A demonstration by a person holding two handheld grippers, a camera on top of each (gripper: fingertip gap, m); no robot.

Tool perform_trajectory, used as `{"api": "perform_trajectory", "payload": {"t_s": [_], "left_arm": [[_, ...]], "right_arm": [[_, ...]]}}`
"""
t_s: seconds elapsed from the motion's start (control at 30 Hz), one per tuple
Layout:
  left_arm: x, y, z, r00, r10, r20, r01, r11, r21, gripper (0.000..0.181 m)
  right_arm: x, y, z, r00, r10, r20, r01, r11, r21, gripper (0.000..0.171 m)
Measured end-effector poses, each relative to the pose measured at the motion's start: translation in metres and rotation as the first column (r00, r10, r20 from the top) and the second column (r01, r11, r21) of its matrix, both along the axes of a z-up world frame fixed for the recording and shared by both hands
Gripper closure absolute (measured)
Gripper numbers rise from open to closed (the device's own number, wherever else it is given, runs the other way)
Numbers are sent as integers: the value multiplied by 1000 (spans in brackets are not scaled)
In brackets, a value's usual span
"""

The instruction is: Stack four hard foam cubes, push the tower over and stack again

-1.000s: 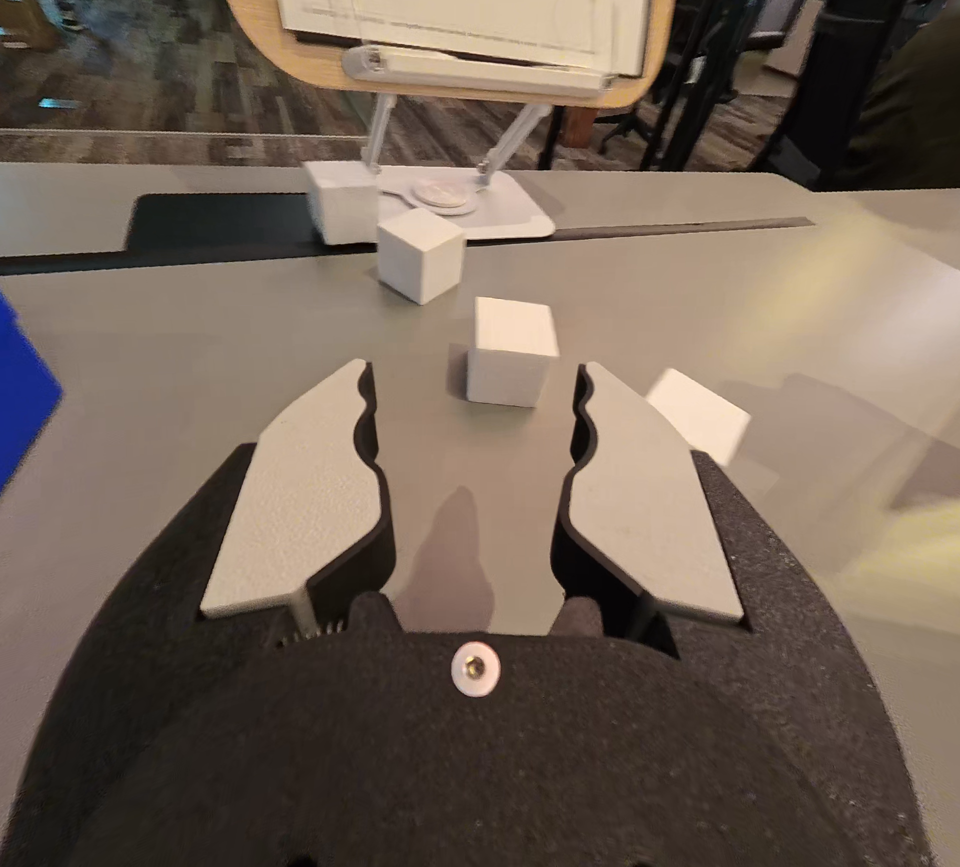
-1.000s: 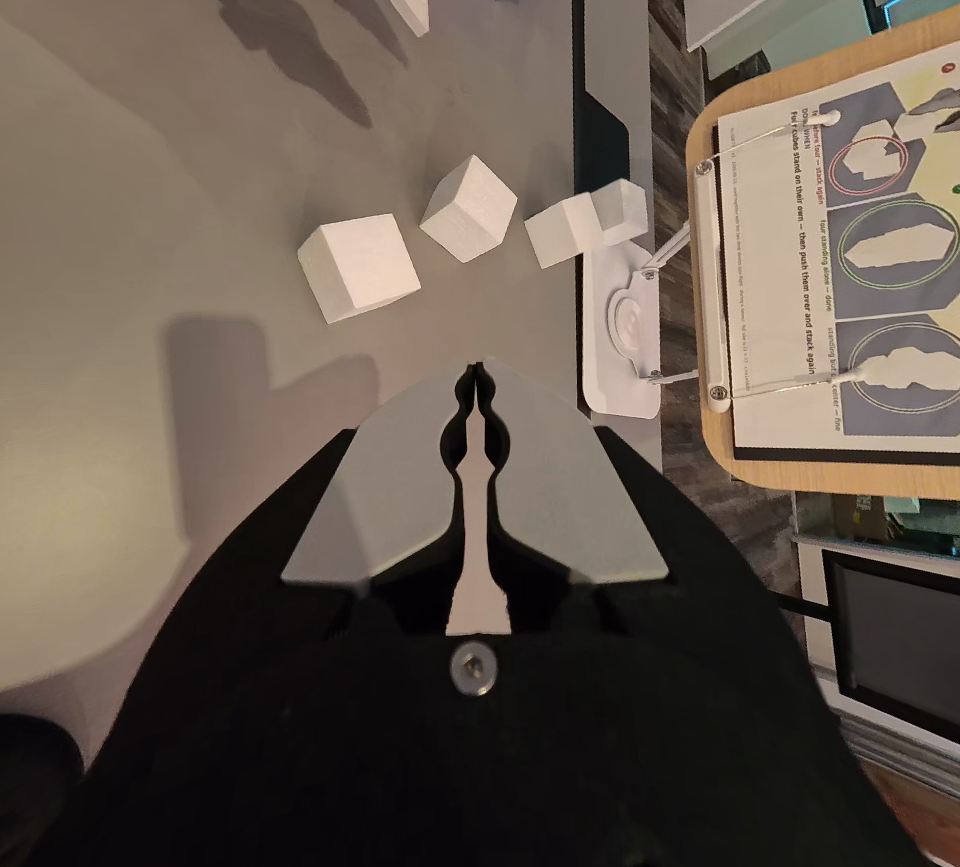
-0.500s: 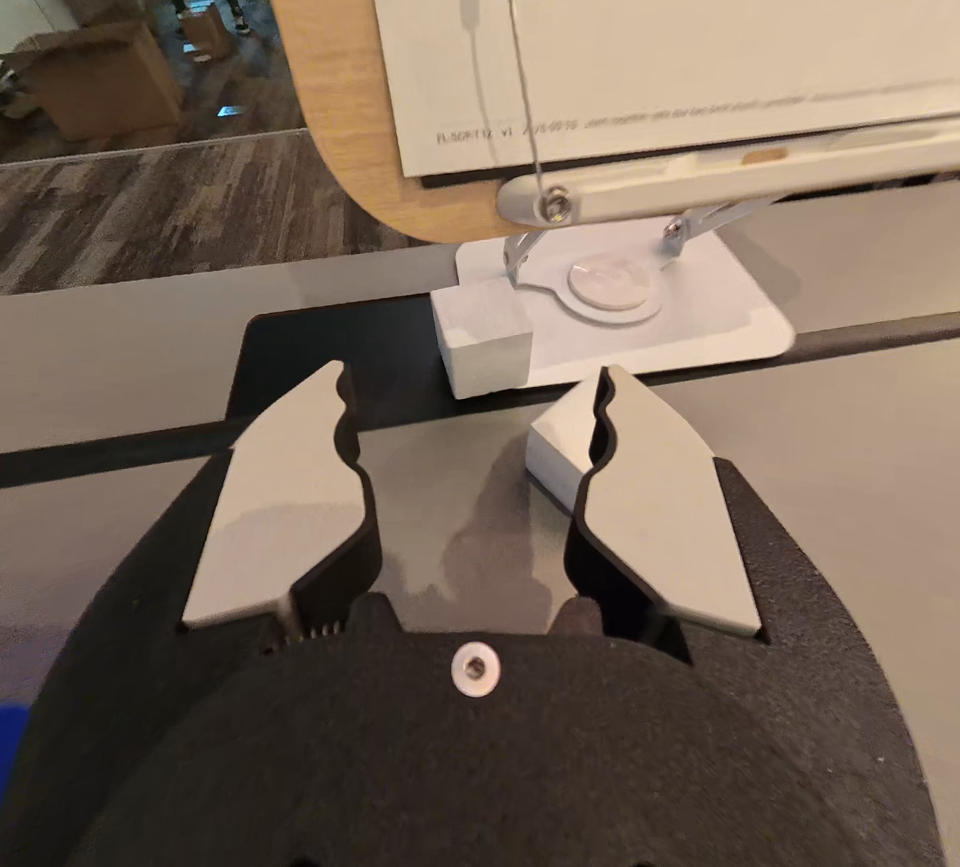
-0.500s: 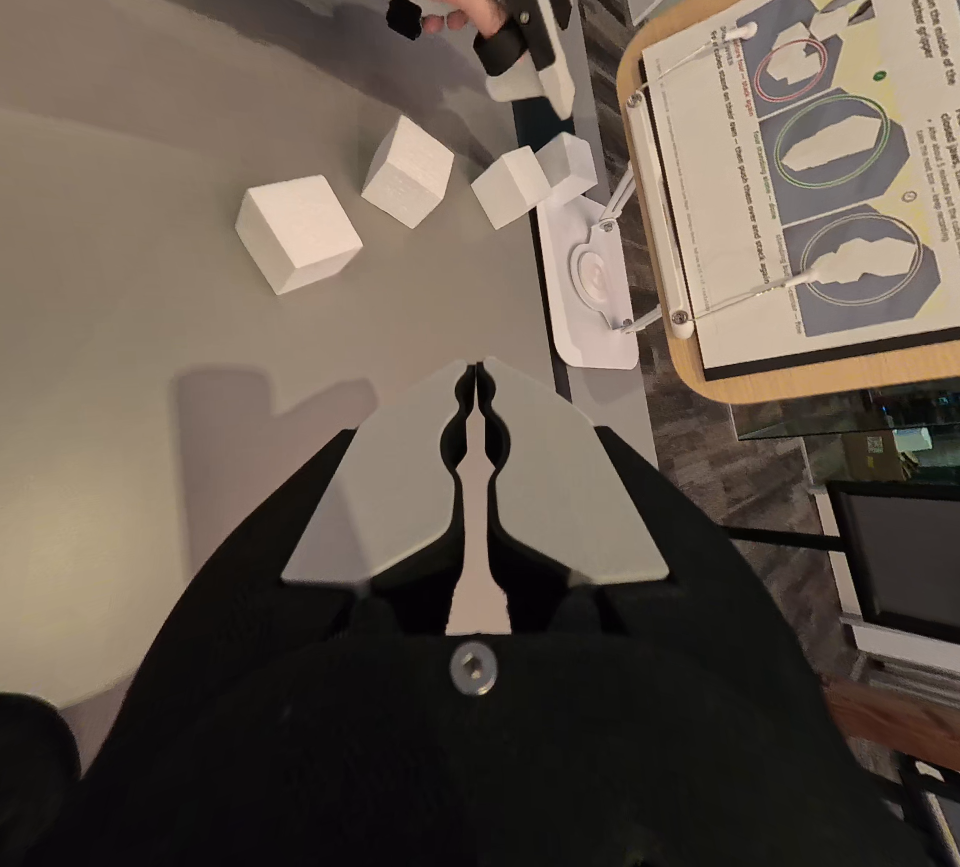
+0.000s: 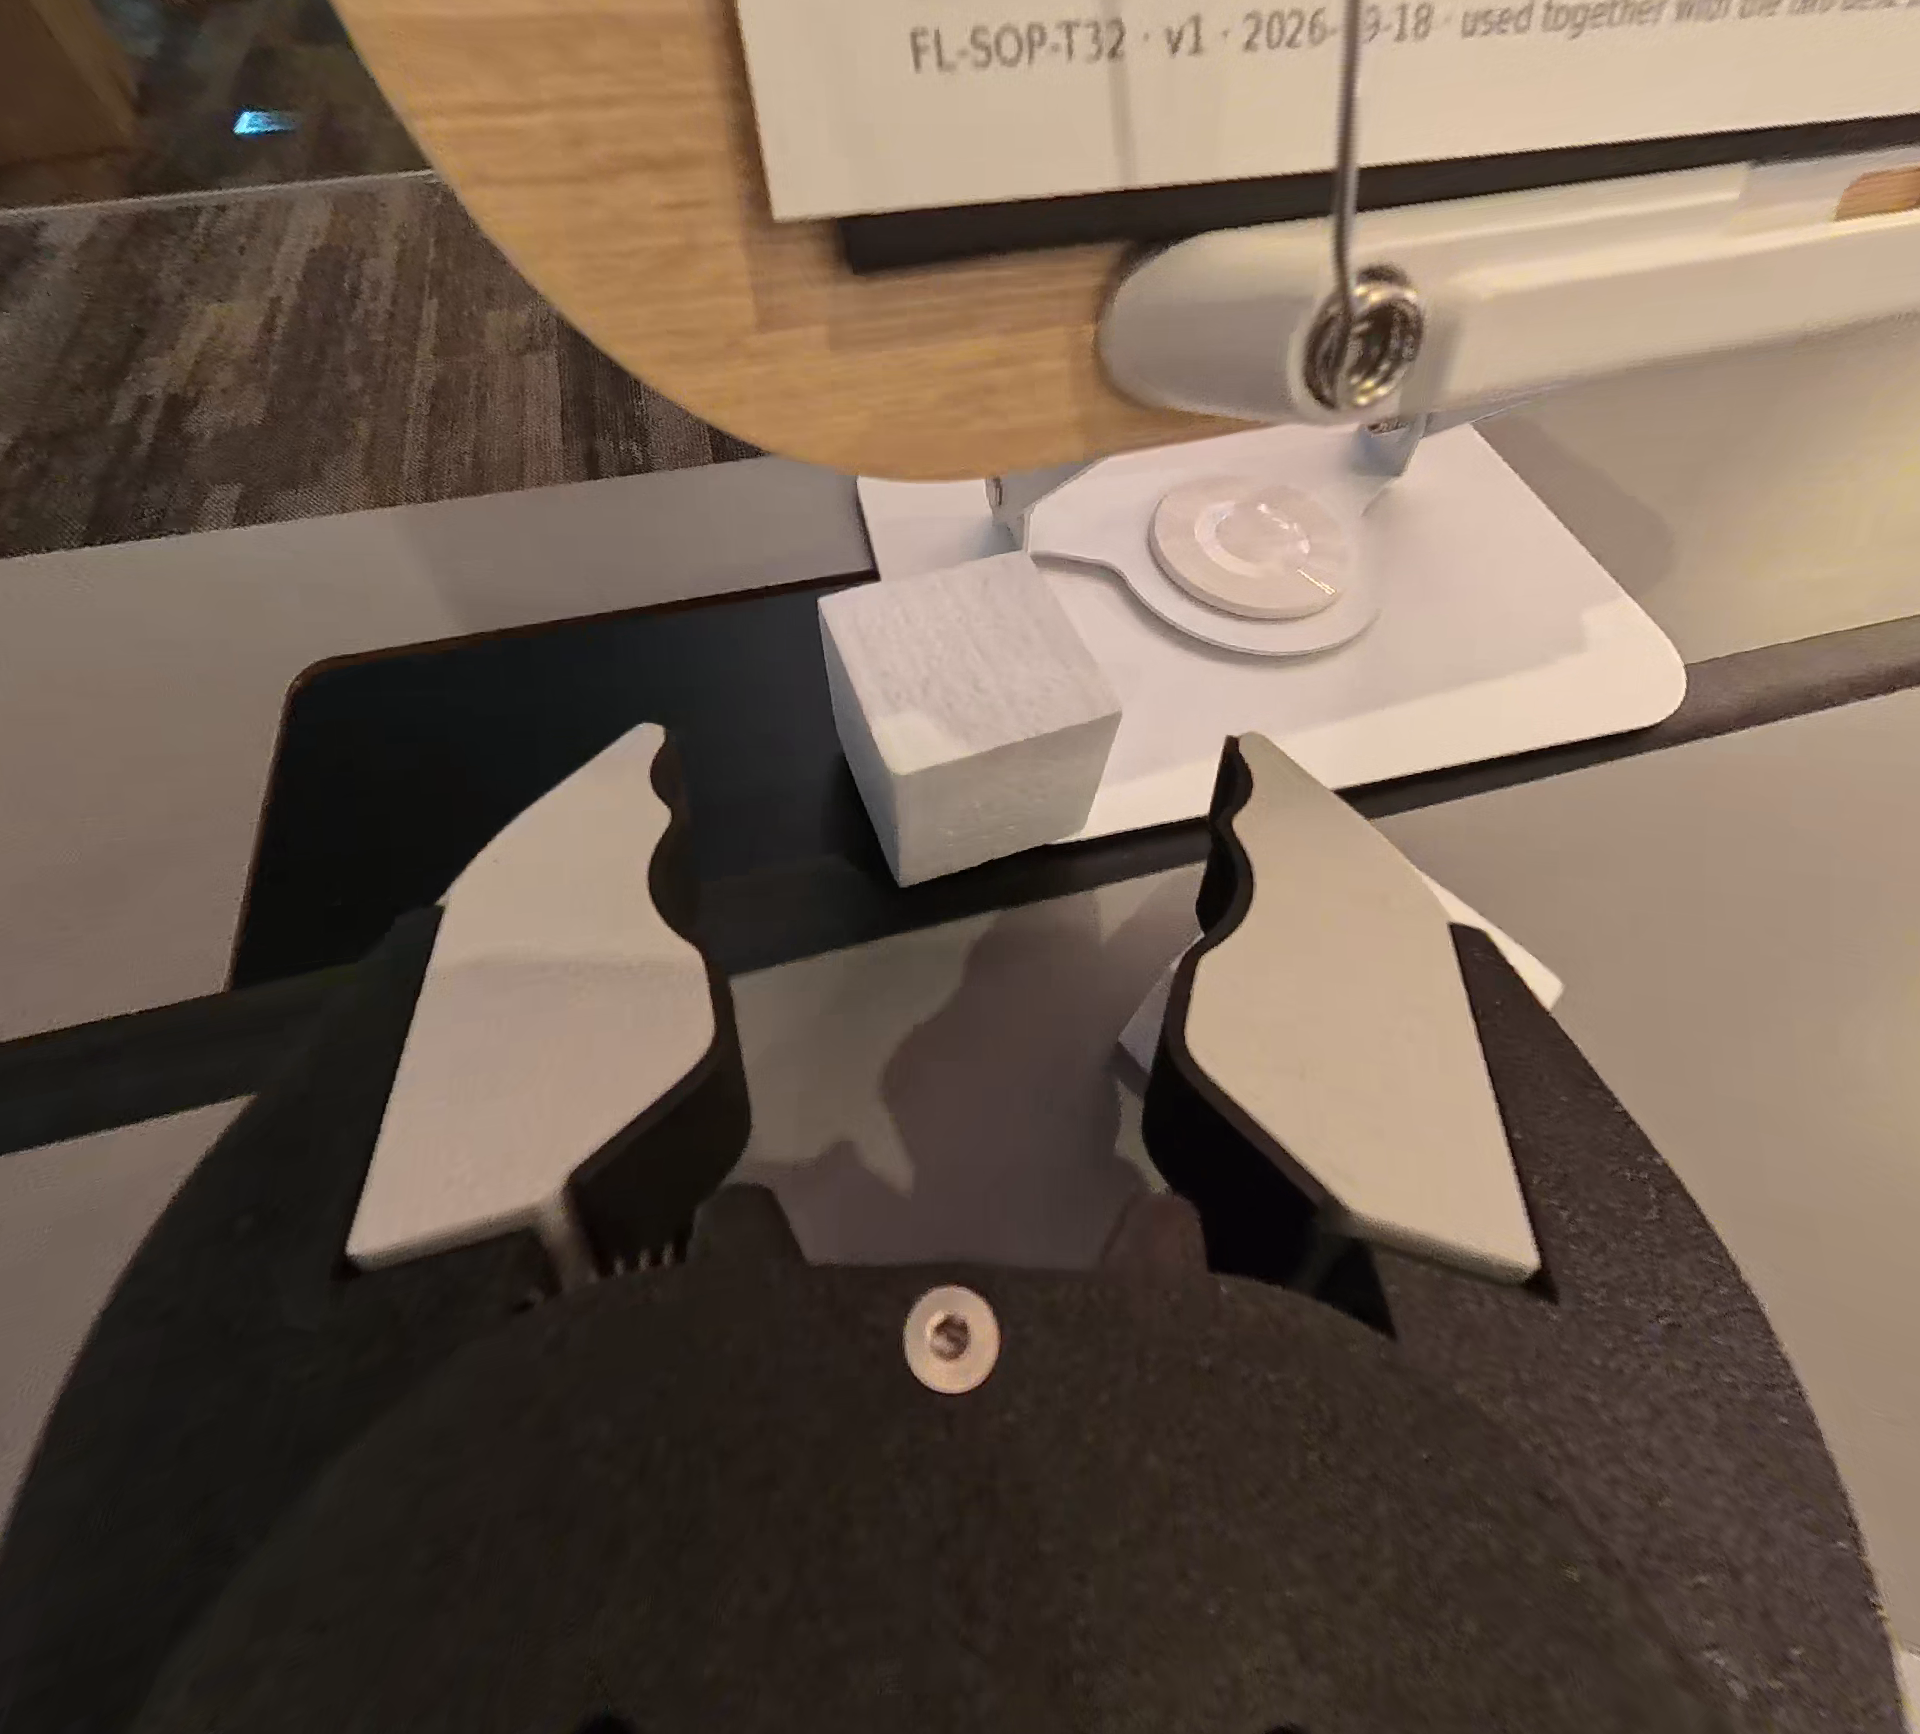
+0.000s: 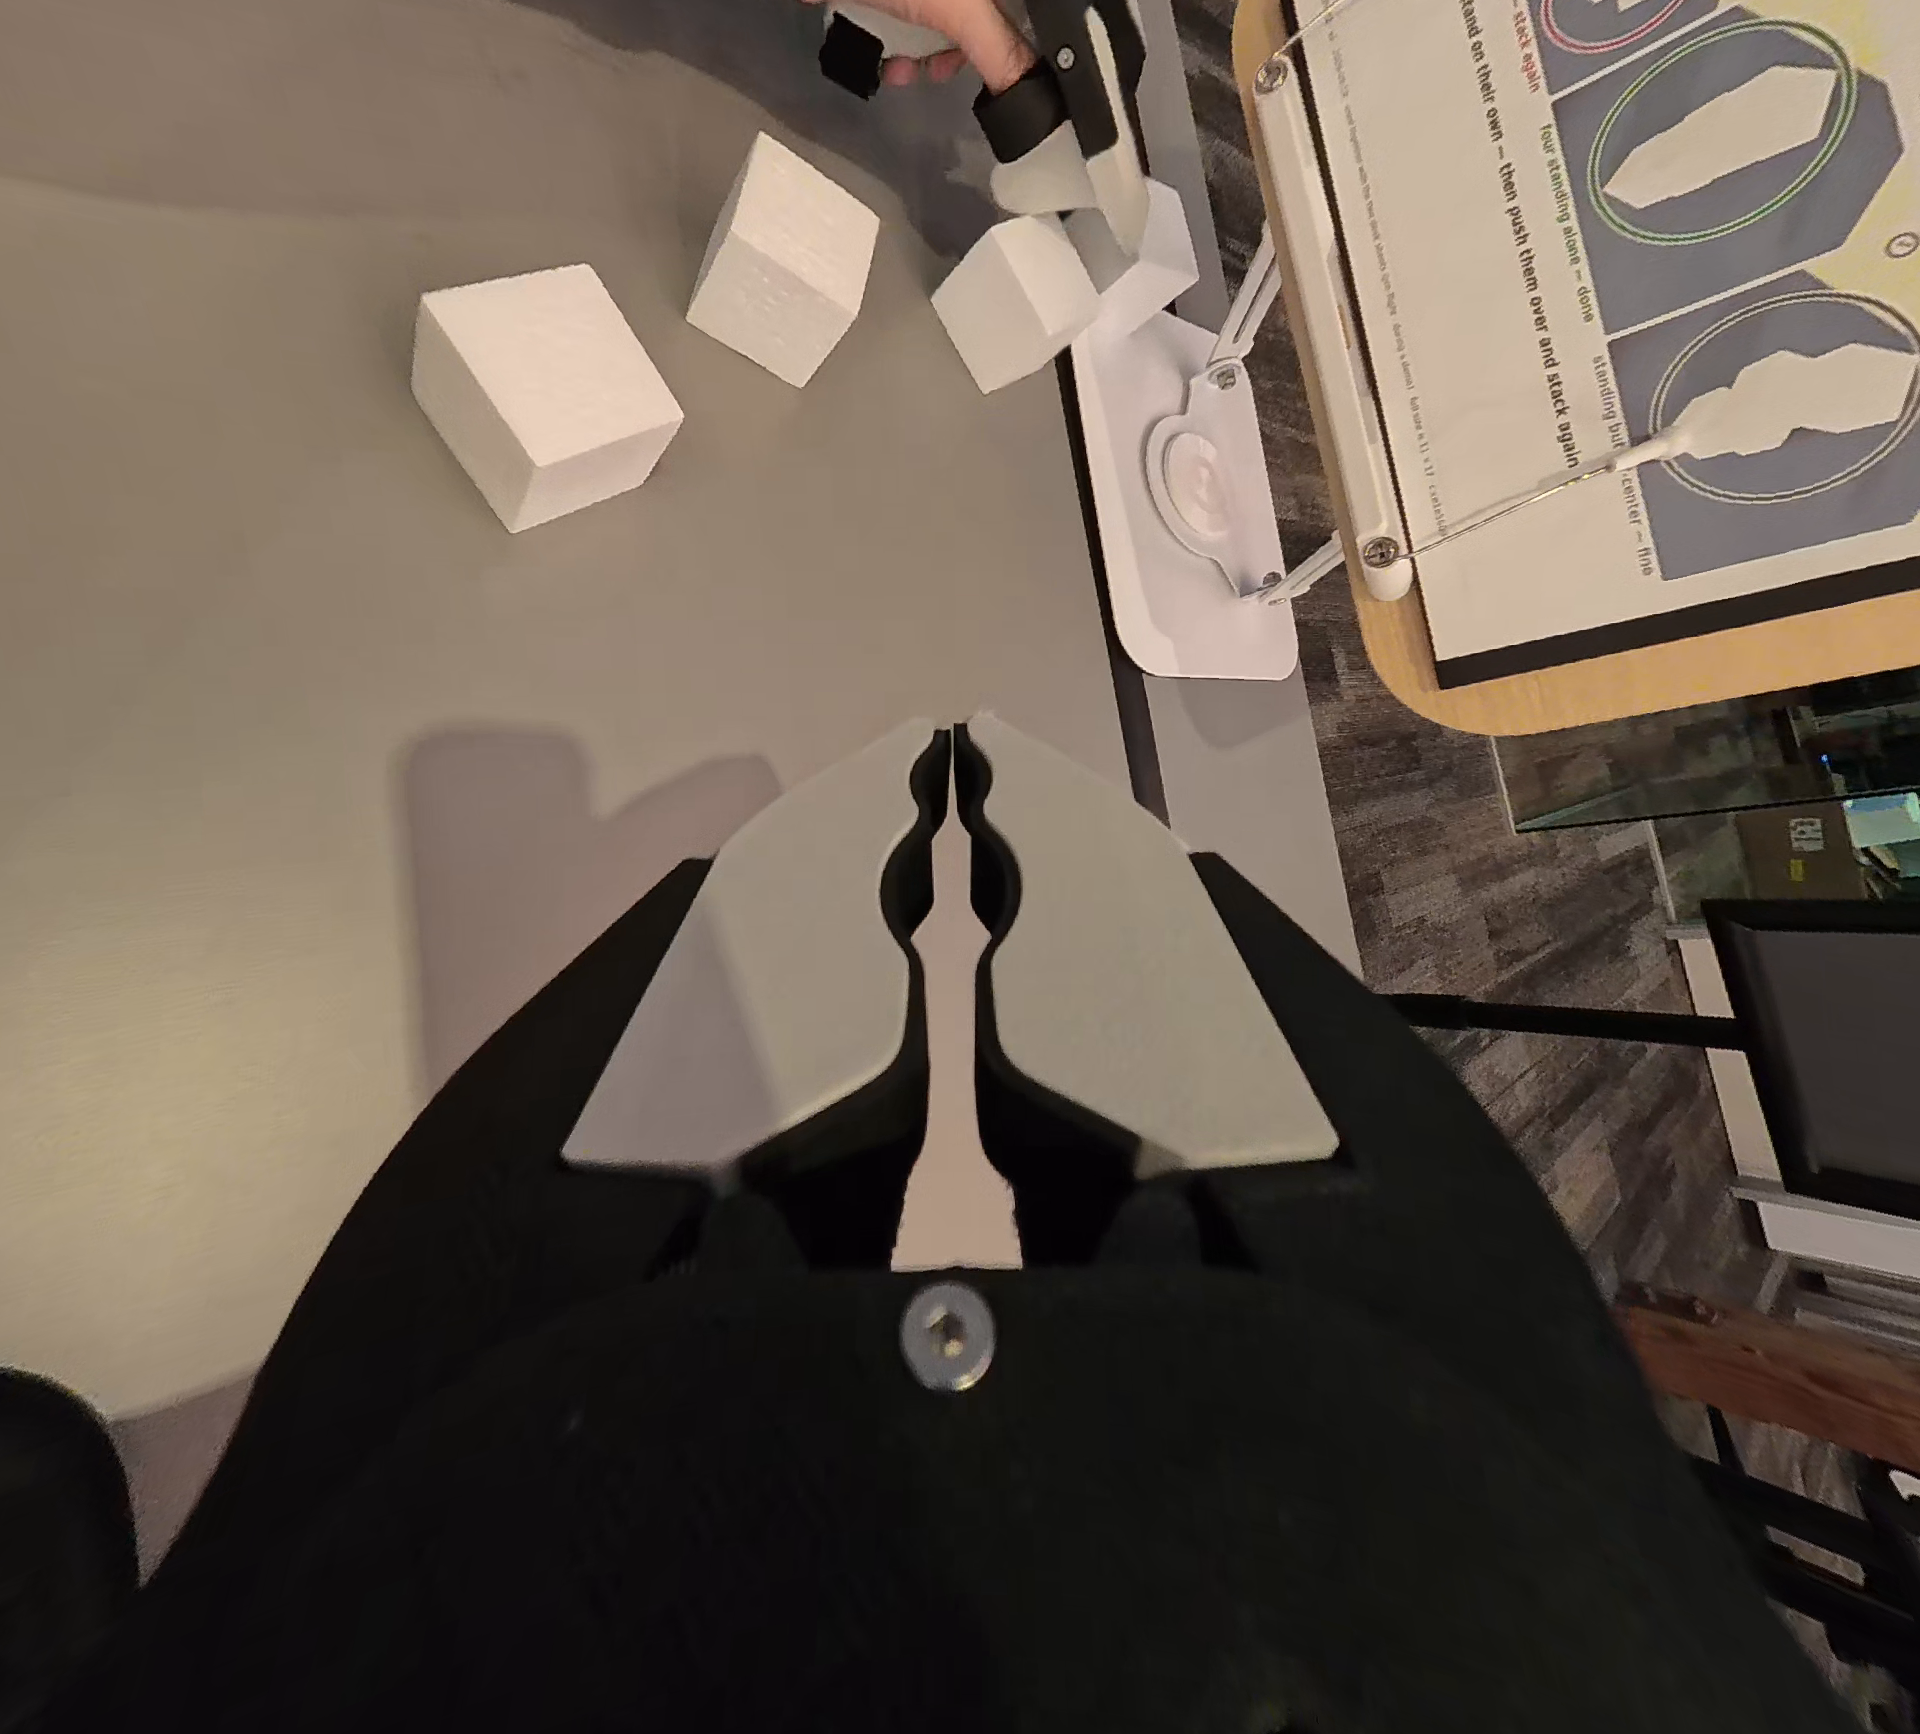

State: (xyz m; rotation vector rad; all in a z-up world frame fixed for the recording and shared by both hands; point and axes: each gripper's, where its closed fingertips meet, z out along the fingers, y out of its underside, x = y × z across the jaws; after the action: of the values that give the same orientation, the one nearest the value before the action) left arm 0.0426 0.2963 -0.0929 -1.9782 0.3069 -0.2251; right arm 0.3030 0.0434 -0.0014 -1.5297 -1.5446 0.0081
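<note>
Our left gripper was spread wide, our right gripper pinched together, empty. Beyond the left one, a foam cube sat against the stand base; the others lay scattered on the table. We judged them light, stiff and best gripped on opposite flat faces.

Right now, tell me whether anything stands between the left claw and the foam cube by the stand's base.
Nothing visible does. The open left claw faces the foam cube against the white stand base, with only bare black strip between. A second cube lies mostly hidden beneath its right finger, off the path.
</note>
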Motion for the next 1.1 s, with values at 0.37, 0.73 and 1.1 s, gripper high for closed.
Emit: {"api": "perform_trajectory", "payload": {"t_s": [0.37, 0.73, 1.1], "left_arm": [[10, 11, -13, 999, -44, -29, 42, 997, -64, 89], [1, 11, -23, 994, -12, -113, 7, 999, -50, 117], [-6, 17, -22, 990, 36, -137, -38, 999, -15, 93]], "right_arm": [[2, 4, -8, 1000, -13, 15, 13, 1000, -22, 170], [4, 4, -8, 1000, -16, 12, 17, 1000, -26, 170], [5, 6, -15, 999, -24, 31, 26, 999, -43, 170]]}}
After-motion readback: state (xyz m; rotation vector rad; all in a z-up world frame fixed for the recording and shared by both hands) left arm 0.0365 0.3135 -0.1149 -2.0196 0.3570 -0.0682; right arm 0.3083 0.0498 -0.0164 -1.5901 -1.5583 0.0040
